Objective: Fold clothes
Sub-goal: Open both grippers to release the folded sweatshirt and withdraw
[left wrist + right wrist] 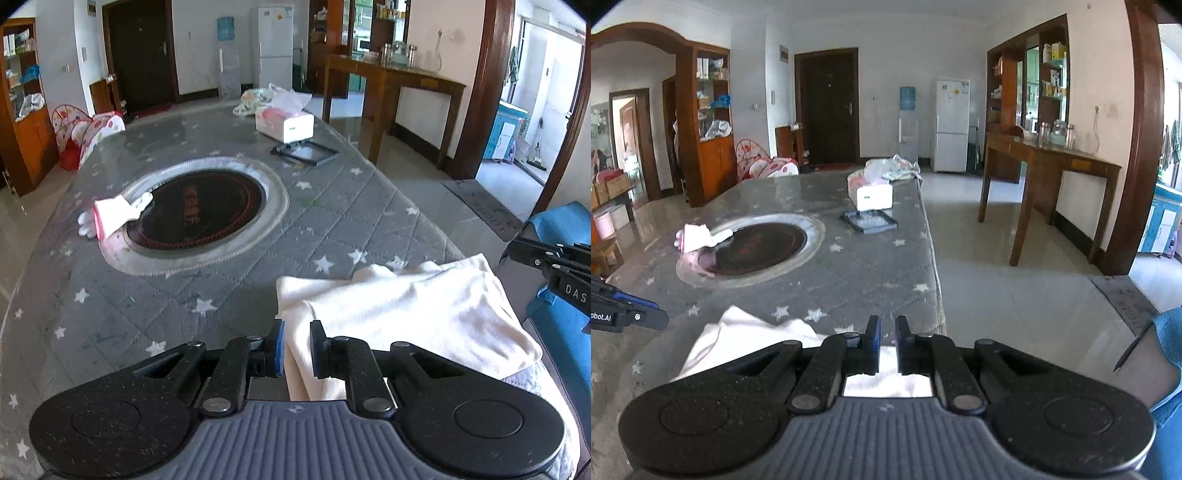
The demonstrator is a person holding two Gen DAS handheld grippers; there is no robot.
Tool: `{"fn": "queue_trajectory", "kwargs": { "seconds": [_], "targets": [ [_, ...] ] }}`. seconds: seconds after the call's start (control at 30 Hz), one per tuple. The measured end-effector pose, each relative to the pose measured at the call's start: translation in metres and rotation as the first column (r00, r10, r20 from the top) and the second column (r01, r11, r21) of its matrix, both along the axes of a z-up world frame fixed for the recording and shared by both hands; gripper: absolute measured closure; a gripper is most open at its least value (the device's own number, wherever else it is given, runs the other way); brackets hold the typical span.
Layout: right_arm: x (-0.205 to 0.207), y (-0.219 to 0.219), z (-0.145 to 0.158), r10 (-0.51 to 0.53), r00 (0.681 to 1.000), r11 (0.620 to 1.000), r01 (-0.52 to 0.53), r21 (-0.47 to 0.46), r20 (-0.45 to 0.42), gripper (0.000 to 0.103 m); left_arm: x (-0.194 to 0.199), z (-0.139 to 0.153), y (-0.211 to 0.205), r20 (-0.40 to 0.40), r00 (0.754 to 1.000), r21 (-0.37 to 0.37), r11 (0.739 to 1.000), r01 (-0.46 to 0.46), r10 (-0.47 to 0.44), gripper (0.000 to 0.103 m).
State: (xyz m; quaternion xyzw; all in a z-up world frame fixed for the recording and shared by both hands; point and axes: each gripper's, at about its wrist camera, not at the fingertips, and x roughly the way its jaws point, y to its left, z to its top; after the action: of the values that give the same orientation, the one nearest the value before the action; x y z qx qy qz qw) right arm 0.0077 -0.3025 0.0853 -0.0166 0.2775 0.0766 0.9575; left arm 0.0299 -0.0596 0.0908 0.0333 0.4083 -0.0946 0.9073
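The cream garment [399, 306] lies rumpled near the surface [221, 295] edge, partly folded. The left claw [297, 347] pinches its fold; the right claw [886, 345] hovers nearly closed, empty. Folding remains unfinished.

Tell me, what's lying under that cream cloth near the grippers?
The cream cloth rests on the grey star-patterned table cover, which shows all around it. Anything directly beneath is covered by the cloth.
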Motion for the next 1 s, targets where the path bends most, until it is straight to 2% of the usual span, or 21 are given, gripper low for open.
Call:
{"fn": "queue_trajectory", "kwargs": {
  "seconds": [0.1,0.17,0.27,0.33,0.4,0.53,0.87,1.0],
  "targets": [
    [-0.001,0.001,-0.007,0.014,1.000,1.000,-0.014,0.004,-0.021,0.089,0.002,-0.008,-0.001,-0.022,1.000,0.002,1.000,0.002,-0.002,0.086],
    [-0.003,0.003,-0.013,0.026,0.999,1.000,-0.026,0.009,-0.034,0.066,0.002,-0.014,-0.001,-0.040,0.999,0.007,1.000,0.000,0.001,0.074],
    [-0.005,0.007,-0.020,0.043,0.997,0.999,-0.043,0.011,-0.057,0.057,0.002,-0.021,-0.003,-0.055,0.998,0.018,1.000,-0.007,0.008,0.059],
    [-0.007,0.011,-0.026,0.056,0.996,0.998,-0.055,0.013,-0.072,0.047,0.000,-0.024,-0.003,-0.063,0.998,0.019,1.000,-0.006,0.007,0.056],
    [-0.010,0.014,-0.031,0.065,0.994,0.998,-0.064,0.017,-0.084,0.043,-0.001,-0.028,-0.004,-0.070,0.998,0.018,1.000,-0.006,0.007,0.052],
    [-0.014,0.018,-0.039,0.071,0.992,0.997,-0.068,0.029,-0.104,0.025,-0.005,-0.034,-0.005,-0.084,0.996,0.015,1.000,-0.010,0.012,0.044],
    [-0.023,0.026,-0.049,0.060,0.990,0.998,-0.055,0.042,-0.125,0.008,-0.018,-0.043,-0.004,-0.089,0.996,0.014,1.000,-0.022,0.023,0.027],
    [-0.027,0.032,-0.051,0.054,0.991,0.998,-0.051,0.027,-0.124,0.004,-0.022,-0.046,-0.004,-0.084,0.996,0.015,1.000,-0.025,0.026,0.025]
  ]
}}
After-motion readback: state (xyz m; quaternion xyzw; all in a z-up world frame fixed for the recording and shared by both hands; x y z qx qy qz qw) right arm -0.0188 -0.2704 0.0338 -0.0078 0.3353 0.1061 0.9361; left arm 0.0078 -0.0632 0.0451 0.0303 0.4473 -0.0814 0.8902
